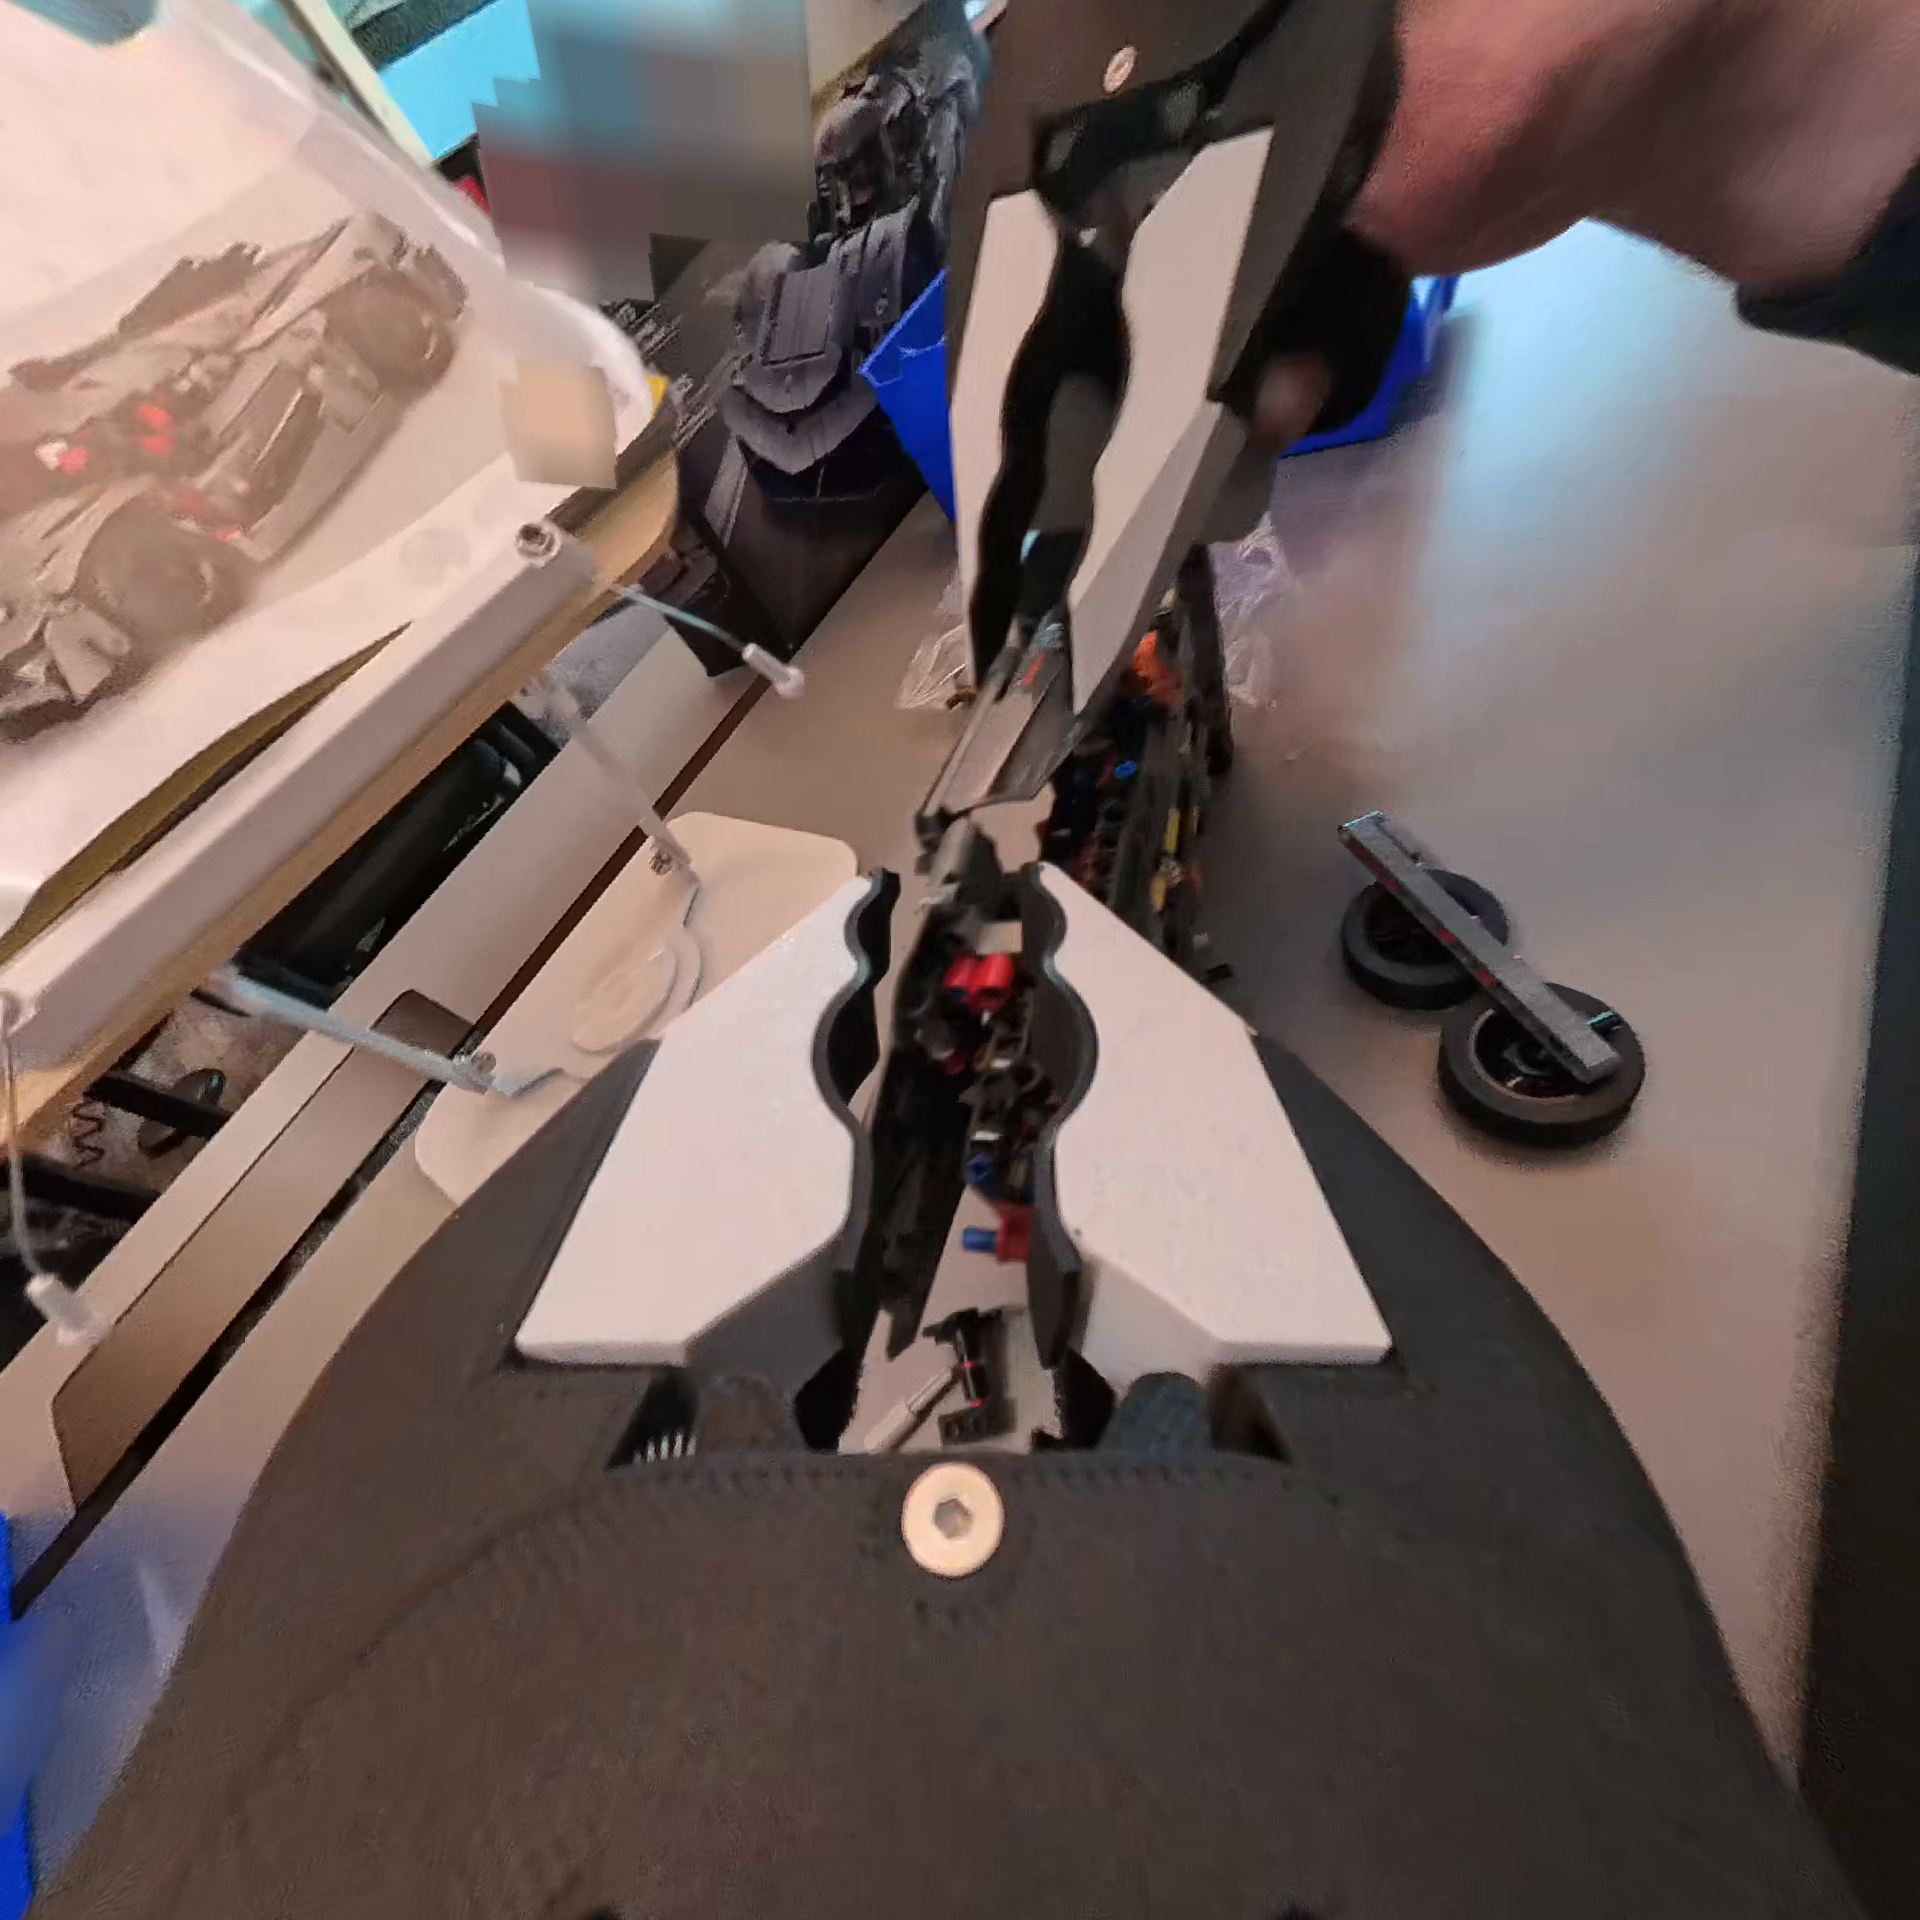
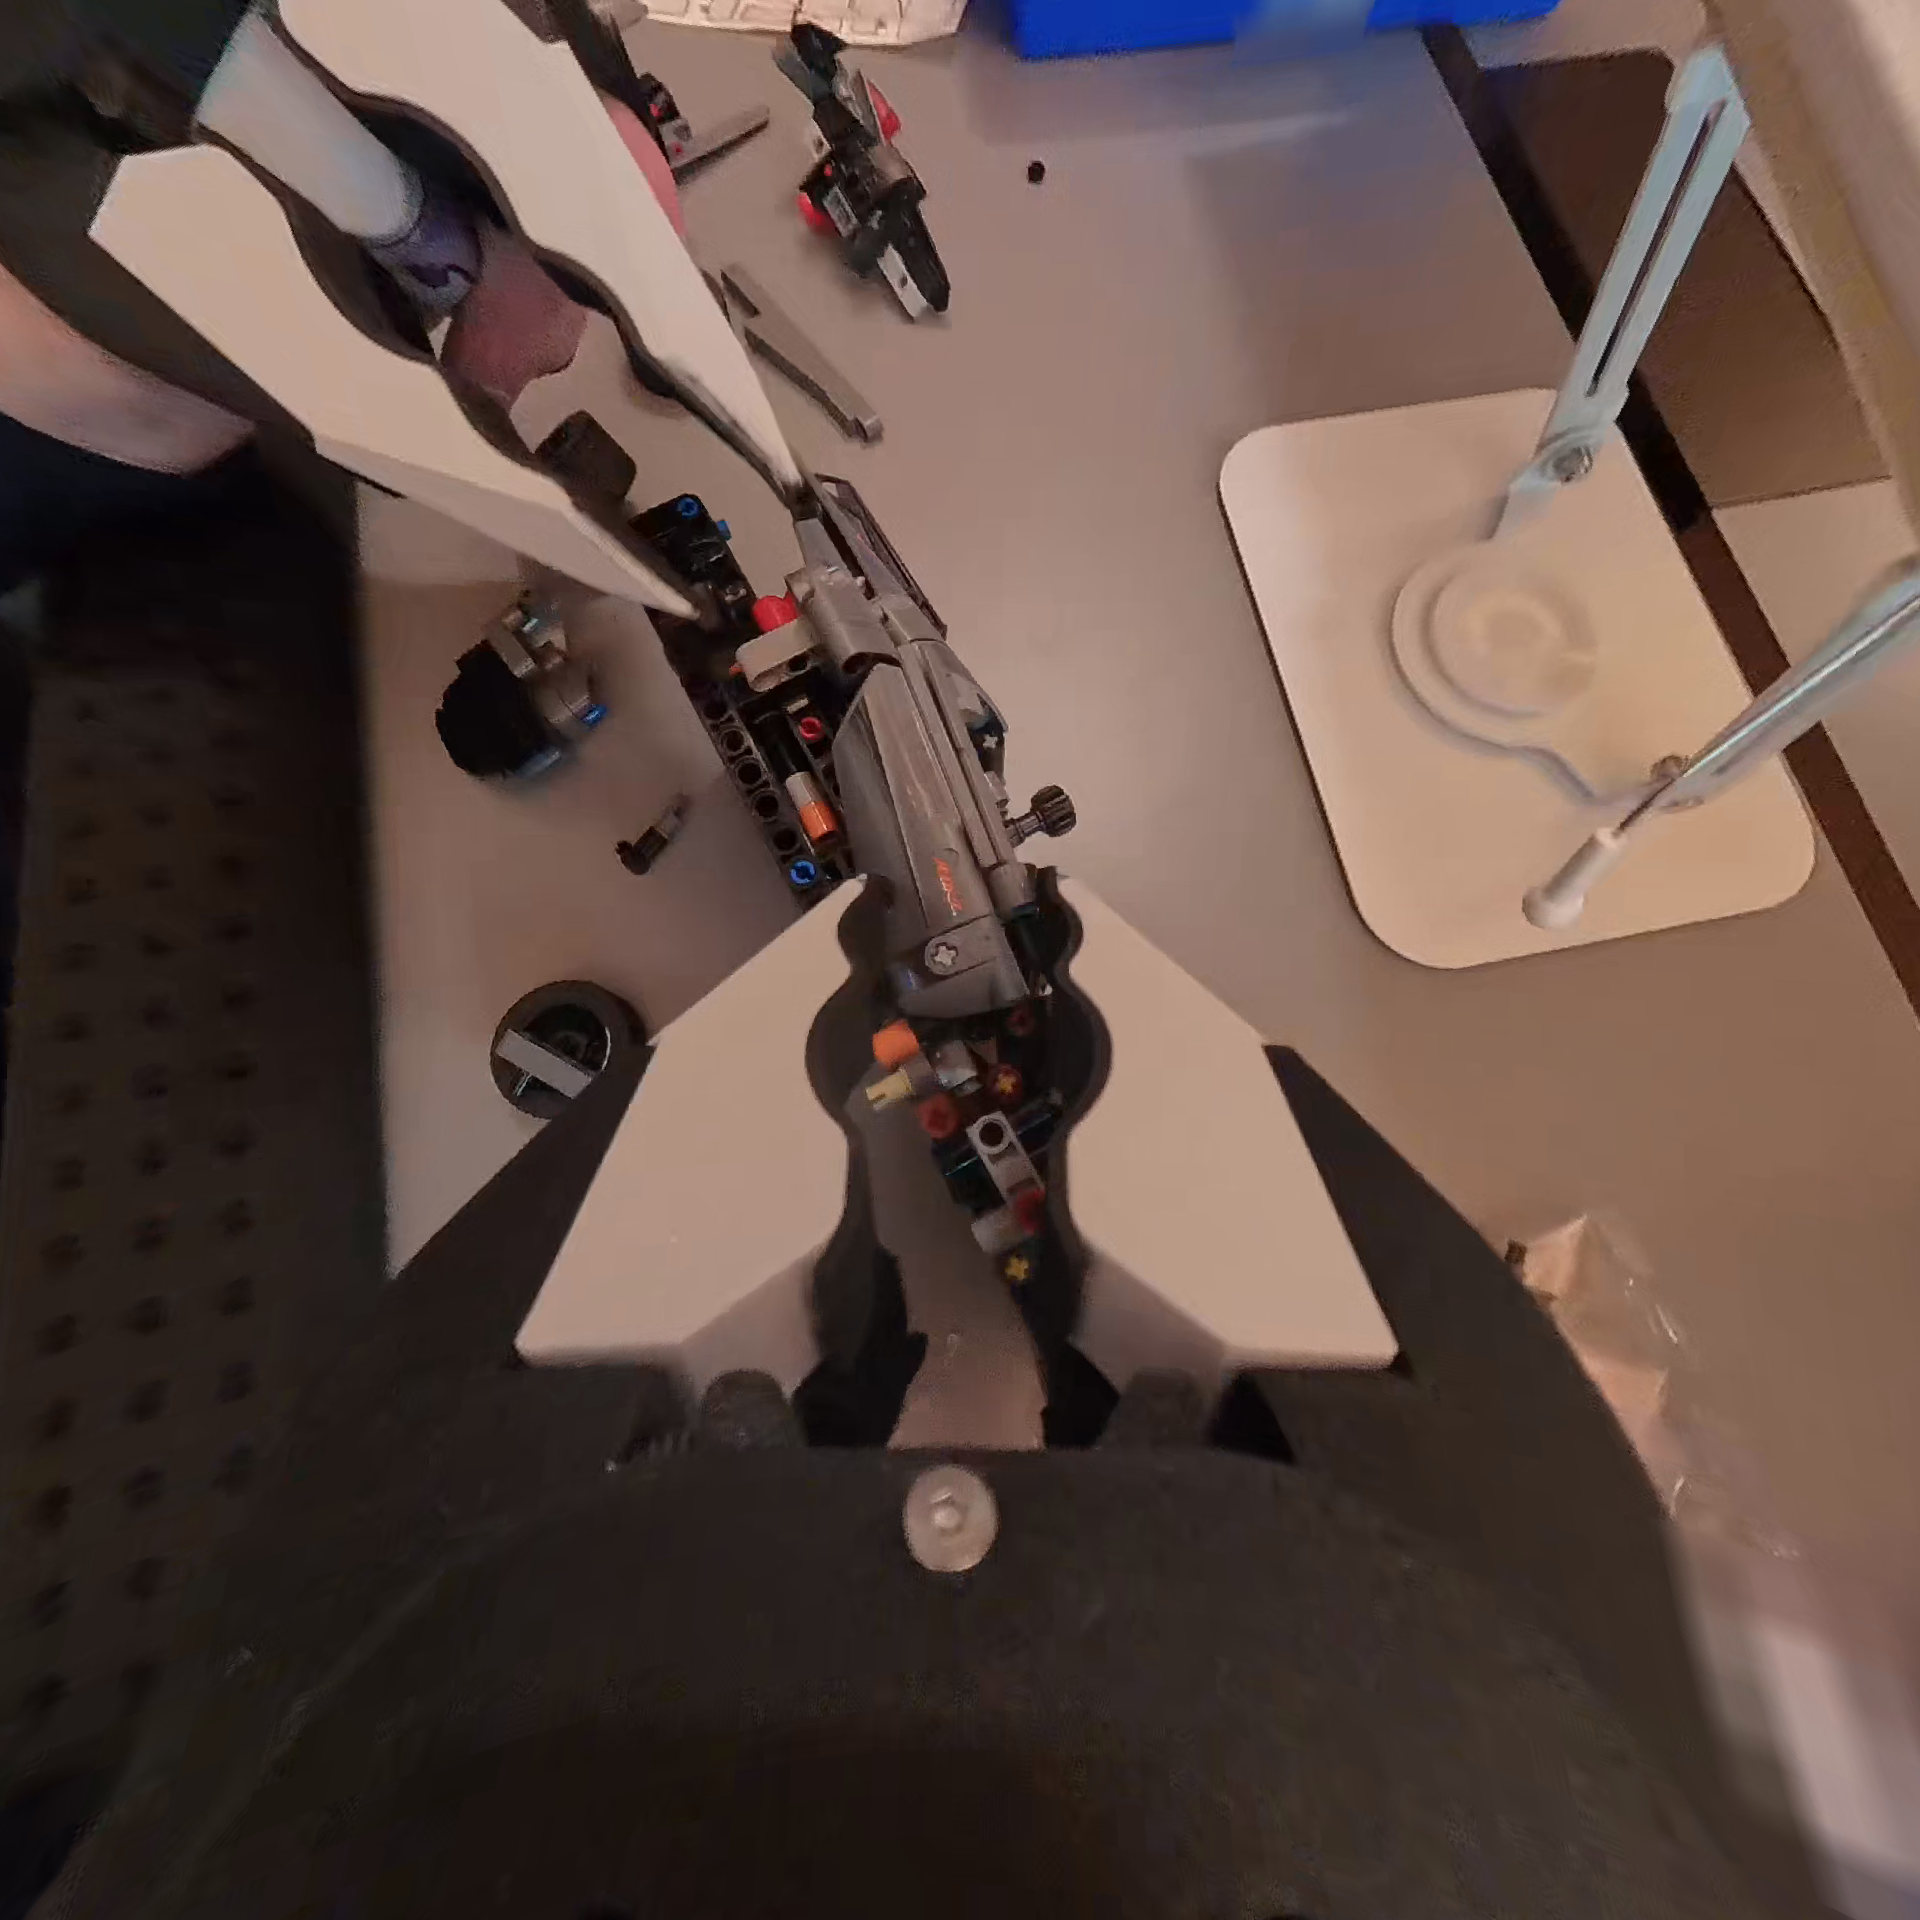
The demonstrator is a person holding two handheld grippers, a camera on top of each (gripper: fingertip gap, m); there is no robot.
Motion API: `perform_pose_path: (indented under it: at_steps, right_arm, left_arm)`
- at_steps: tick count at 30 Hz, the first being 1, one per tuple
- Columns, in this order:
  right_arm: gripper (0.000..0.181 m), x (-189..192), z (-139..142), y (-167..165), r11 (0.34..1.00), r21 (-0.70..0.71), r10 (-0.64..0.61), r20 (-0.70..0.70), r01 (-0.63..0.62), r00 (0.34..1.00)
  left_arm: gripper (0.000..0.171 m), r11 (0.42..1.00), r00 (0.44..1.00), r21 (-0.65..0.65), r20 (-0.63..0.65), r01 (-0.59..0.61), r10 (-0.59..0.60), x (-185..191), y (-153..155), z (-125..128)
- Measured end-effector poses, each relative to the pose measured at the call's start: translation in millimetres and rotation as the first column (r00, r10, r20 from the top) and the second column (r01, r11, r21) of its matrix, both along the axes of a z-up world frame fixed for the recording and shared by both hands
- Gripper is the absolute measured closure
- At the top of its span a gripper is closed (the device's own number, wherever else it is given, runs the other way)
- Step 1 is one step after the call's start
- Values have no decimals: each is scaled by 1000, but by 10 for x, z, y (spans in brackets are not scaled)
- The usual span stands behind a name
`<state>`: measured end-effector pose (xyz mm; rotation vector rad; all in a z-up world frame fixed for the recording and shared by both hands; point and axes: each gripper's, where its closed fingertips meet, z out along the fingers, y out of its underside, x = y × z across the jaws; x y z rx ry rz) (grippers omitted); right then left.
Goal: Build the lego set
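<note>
grippers meet on the lego build over a grey table.

left gripper (image 1: pixel 961 883) has its white fingers closed tight round the dark, red-studded end of the lego model (image 2: pixel 914 790); in the right wrist view it comes in from 11 o'clock, tips pinching the model's far end. right gripper (image 2: pixel 961 894) clamps the model's near grey panelled end, with loose-looking coloured pins showing between its fingers. the model hangs between the two above the table (image 2: pixel 1143 312). two black wheels (image 1: pixel 1486 1008) joined by a grey beam lie at 3 o'clock in the left wrist view; a white stand base (image 2: pixel 1507 675) sits at 3 o'clock in the right view, and a small sub-assembly (image 2: pixel 868 197) at 12 o'clock.
</note>
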<state>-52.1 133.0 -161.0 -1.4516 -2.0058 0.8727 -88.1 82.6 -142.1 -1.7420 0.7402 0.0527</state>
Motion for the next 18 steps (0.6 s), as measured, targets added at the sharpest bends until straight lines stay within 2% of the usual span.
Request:
perform_pose_path:
  at_steps: [4, 7, 10, 12, 16, 18]
  right_arm:
    - [142, -17, 21, -27, 1000, 25, 8, 5, -8, 1000]
    - [125, -63, 28, -176, 996, -61, 63, 18, -62, 998]
    - [133, -73, -85, -126, 999, -11, 44, 74, -43, 996]
    - [148, -114, -75, -91, 1000, 15, 23, 61, -24, 998]
    - [150, -179, -38, -8, 999, 9, -38, 35, 38, 999]
    - [152, -180, 8, 18, 997, -38, -68, 27, 69, 997]
  left_arm:
    - [151, 999, 999, -20, -24, 29, -30, 159, 35, -18]
    - [157, 997, 994, -57, -92, 46, -51, 253, 59, -142]
    - [159, 995, 992, -91, -112, 48, -59, 300, 78, -232]
    - [155, 992, 991, -124, -126, 40, -55, 287, 96, -292]
    - [162, 989, 983, -145, -176, 25, -50, 265, 108, -332]
    - [163, 988, 979, -155, -198, 15, -46, 276, 109, -347]
